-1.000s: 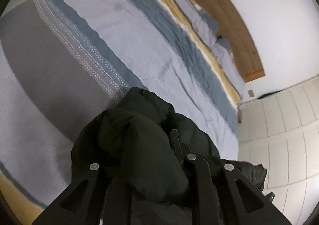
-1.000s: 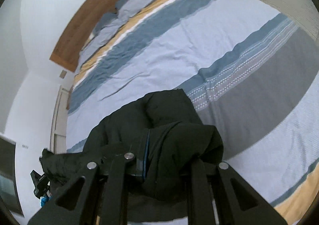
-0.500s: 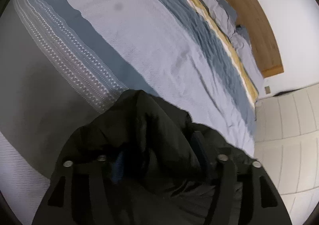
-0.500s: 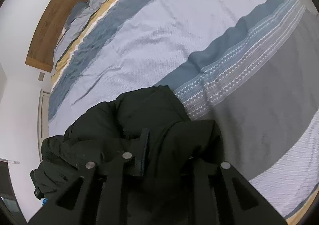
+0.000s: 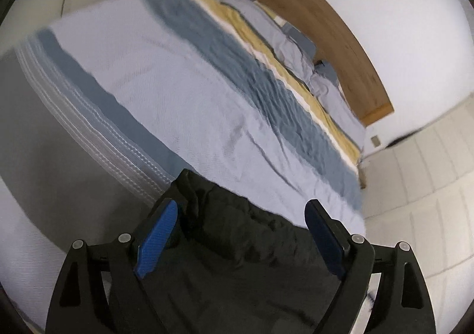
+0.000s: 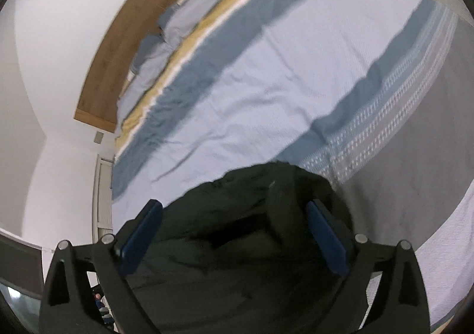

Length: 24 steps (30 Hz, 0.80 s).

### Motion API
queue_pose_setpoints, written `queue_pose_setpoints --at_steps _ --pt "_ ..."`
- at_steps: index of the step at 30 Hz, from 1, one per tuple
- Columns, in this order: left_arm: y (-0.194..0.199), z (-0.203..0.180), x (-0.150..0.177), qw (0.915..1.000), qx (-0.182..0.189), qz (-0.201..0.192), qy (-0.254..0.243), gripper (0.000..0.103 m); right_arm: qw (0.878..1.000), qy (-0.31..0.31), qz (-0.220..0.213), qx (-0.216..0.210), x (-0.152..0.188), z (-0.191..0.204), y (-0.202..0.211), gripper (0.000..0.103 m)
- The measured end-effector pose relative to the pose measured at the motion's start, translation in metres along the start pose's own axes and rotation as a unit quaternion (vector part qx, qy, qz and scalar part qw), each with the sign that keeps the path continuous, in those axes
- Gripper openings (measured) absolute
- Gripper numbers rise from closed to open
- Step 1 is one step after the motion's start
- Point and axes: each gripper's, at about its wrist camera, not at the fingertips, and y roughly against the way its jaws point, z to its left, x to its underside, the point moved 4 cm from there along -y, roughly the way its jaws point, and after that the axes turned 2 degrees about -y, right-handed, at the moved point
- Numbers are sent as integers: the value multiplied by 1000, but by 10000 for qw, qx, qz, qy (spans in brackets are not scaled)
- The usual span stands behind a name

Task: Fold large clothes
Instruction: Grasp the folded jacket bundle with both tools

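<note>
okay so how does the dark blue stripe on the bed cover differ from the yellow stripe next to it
The dark blue stripe is broader than the yellow stripe. The yellow stripe lies nearer the pillows and wooden headboard; the blue one lies nearer the black jacket. Both run straight across the bed cover, side by side.

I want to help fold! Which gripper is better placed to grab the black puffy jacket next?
Roughly equal, slightly the right gripper: its jaws have just been opening and straddle a raised fold of the black puffy jacket. The left gripper, also just opened, has flatter fabric between its pads.
</note>
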Motion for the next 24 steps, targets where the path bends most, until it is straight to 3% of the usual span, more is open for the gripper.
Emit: queue_pose_setpoints --at_steps 6,13,20,24 --pt "19 -31 47 9961 -391 -82 -790 87 9968 800 -55 18 20 32 31 99" --pt "8 -54 127 9841 -735 41 -1618 87 9754 2175 66 362 106 63 24 99" --pt "-19 -68 183 9735 -660 393 -2153 87 9602 2736 239 517 192 68 -1 99" --pt "-40 -72 189 9675 -720 480 -2377 87 9551 2876 390 595 213 68 -24 99"
